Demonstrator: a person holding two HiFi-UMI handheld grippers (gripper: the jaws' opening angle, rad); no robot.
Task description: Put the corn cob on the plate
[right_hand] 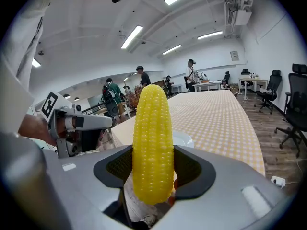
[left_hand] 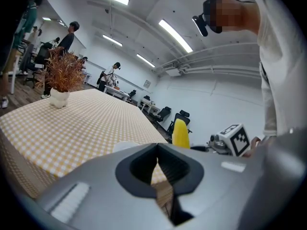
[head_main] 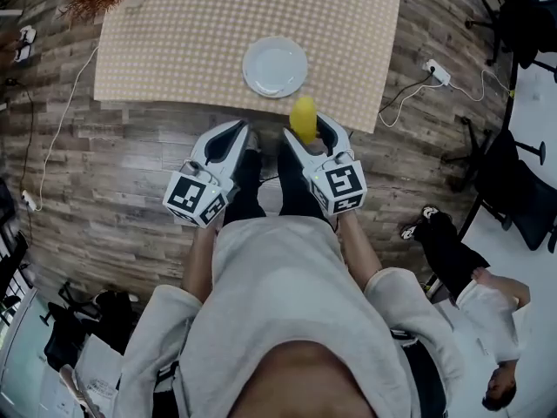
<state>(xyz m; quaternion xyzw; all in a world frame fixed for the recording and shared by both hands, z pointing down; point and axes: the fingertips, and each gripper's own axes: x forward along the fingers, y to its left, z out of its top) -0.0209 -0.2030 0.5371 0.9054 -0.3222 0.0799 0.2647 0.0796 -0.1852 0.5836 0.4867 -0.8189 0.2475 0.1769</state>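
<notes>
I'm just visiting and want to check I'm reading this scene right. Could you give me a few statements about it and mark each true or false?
1. The right gripper grips the corn cob. True.
2. The corn cob lies on the plate. False: the plate is bare and the cob is in the right gripper.
3. The left gripper holds a spoon. False: nothing is between its jaws.
4. A dry plant in a white pot stands on the checked table. True.
</notes>
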